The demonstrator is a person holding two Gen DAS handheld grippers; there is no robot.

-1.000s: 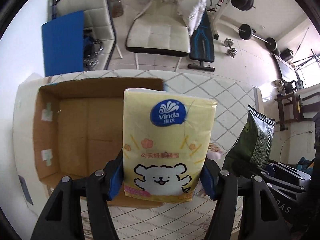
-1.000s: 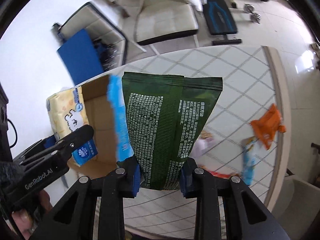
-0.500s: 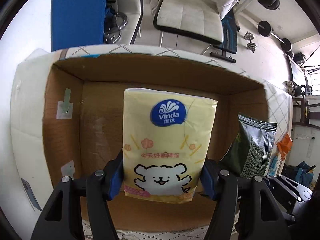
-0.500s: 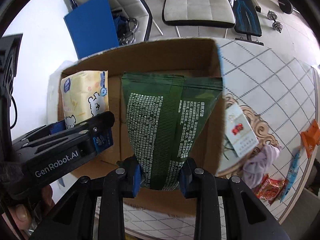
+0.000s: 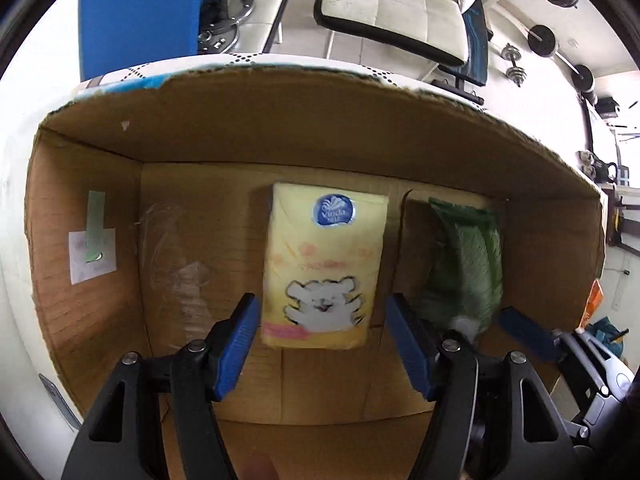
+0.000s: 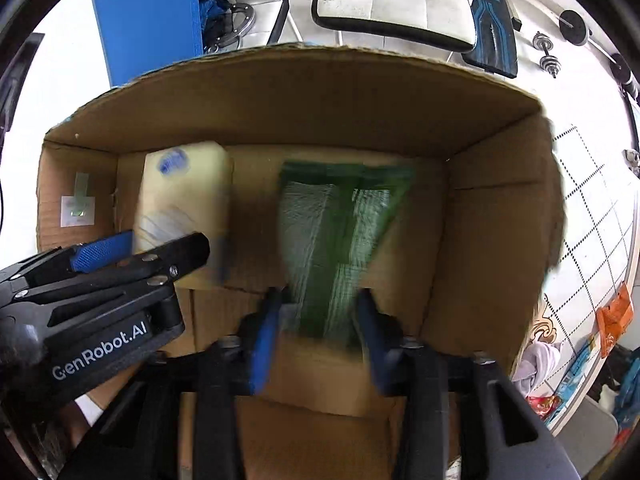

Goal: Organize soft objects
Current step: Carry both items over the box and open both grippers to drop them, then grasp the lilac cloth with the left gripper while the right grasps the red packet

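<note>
A yellow Vinda tissue pack [image 5: 324,268] is inside the open cardboard box [image 5: 280,128], clear of the spread jaws of my left gripper [image 5: 320,320], which is open. A dark green snack bag [image 6: 340,248], motion-blurred, is inside the same box [image 6: 320,100], free of my right gripper [image 6: 316,316], whose jaws stand apart. The green bag also shows in the left wrist view [image 5: 464,260], right of the tissue pack. The tissue pack shows blurred in the right wrist view [image 6: 184,196], behind the left gripper's fingers [image 6: 104,248].
On the patterned table right of the box lie an orange packet [image 6: 614,318], a lilac cloth [image 6: 536,364], a red packet [image 6: 542,404] and a blue wrapper [image 6: 580,364]. Beyond the box stand a white chair [image 5: 396,4], a blue panel [image 5: 136,16] and dumbbells [image 5: 516,72].
Both grippers moved down over the box and opened. The tissue pack and the green bag left the jaws and dropped into the box; both look blurred from motion.
</note>
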